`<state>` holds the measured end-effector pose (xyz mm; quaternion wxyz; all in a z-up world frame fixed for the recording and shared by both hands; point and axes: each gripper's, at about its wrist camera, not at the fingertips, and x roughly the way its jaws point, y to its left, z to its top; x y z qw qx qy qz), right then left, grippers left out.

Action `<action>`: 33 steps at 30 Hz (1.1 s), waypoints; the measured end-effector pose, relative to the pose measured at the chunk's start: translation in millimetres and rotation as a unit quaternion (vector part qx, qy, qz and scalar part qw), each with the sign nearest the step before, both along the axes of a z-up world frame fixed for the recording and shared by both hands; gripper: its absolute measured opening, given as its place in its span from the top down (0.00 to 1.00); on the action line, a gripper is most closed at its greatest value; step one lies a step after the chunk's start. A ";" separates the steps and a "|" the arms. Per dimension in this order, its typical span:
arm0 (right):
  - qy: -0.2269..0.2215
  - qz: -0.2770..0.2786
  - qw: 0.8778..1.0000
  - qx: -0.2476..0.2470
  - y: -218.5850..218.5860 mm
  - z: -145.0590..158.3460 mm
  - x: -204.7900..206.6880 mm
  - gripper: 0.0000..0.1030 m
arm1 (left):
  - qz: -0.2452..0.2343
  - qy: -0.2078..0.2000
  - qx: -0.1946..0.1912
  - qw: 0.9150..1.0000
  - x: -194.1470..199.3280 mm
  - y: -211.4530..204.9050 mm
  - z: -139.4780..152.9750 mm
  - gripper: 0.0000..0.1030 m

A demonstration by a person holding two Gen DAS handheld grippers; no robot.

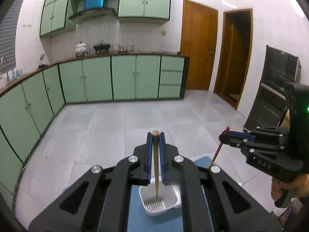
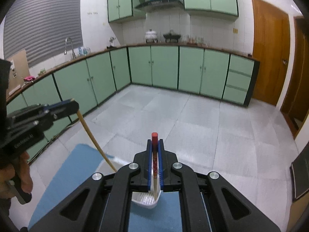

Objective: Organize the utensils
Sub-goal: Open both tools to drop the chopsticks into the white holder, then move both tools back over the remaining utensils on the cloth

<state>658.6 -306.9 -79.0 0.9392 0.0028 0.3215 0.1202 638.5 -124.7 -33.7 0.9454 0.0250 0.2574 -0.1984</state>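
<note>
1. Blue desk mat (image 2: 77,166) is lying nearest, carrying a white slotted holder (image 1: 160,199).
2. Left gripper (image 1: 155,154) fingers are pinching a tan chopstick (image 1: 156,166), its tip hanging over the holder.
3. Right gripper (image 2: 154,162) fingers are pinching a red-topped chopstick (image 2: 154,154) likewise.
4. Both sticks are looking light, stiff and slippery; gripping near the top is probably suiting them.
5. Green cabinets (image 2: 164,67) are standing beyond the tiled floor.

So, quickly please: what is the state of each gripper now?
Left gripper: closed on the plain wooden chopstick.
Right gripper: closed on the red-topped chopstick.
</note>
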 end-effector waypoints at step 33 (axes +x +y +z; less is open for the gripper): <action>0.043 -0.006 0.999 0.026 26.0 -183.2 -455.7 0.87 | 0.030 0.078 0.032 0.996 -456.2 67.2 -191.3 0.54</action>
